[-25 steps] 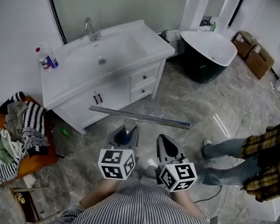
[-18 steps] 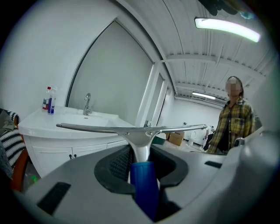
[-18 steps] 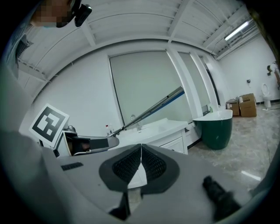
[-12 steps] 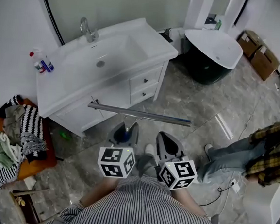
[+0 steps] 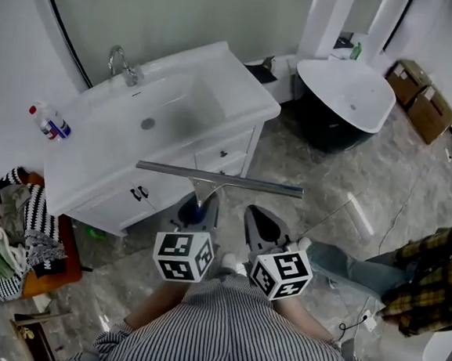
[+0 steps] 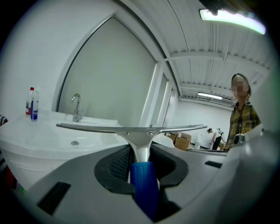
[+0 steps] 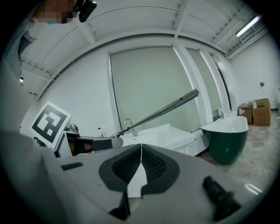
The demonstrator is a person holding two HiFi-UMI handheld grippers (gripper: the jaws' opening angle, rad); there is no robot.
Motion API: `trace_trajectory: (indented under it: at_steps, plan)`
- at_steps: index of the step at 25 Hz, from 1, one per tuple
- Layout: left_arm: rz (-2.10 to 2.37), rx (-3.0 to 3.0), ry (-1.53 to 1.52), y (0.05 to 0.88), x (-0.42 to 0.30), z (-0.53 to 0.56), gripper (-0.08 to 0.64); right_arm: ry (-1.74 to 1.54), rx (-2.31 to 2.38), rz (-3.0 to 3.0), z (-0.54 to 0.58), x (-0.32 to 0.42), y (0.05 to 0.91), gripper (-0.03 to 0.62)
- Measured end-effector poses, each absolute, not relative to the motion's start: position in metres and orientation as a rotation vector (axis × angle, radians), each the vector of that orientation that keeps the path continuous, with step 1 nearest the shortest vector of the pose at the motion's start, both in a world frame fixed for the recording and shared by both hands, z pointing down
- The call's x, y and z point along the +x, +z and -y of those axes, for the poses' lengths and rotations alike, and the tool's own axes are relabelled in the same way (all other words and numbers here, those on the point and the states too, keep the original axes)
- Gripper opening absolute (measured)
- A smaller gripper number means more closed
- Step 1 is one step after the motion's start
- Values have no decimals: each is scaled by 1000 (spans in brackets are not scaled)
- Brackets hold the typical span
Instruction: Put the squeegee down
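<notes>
1. The white vanity [image 5: 86, 160] stands in front of you.
2. The squeegee [image 5: 237, 184] hangs level in the air beside the vanity's drawers.
3. Your left gripper [image 5: 198, 206] has its jaws clamped on the squeegee's blue handle [image 6: 142, 183].
4. Your right gripper [image 5: 259, 218] has its jaws closed together, empty.

Head view looks steeply down; gripper views share washbasin [image 5: 235, 78]

The squeegee [image 5: 220, 180] has a blue handle and a long silver blade. The left gripper [image 5: 198, 210] clamps its handle, blade level.
</notes>
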State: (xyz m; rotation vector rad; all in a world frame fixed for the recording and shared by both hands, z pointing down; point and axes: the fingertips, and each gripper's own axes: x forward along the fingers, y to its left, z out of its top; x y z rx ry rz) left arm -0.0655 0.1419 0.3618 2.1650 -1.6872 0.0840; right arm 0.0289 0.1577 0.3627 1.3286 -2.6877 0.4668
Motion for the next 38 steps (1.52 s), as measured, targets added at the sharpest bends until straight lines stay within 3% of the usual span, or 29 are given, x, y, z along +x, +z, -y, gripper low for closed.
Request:
trace_trajectory:
  at_steps: [23, 38]
  plan:
    - [1719, 2106, 114, 377, -35, 7, 114, 530, 1311, 2678, -2, 66, 382, 17]
    - [1655, 2186, 109, 364, -77, 138, 114, 503, 1411, 2647, 120, 24, 373, 17]
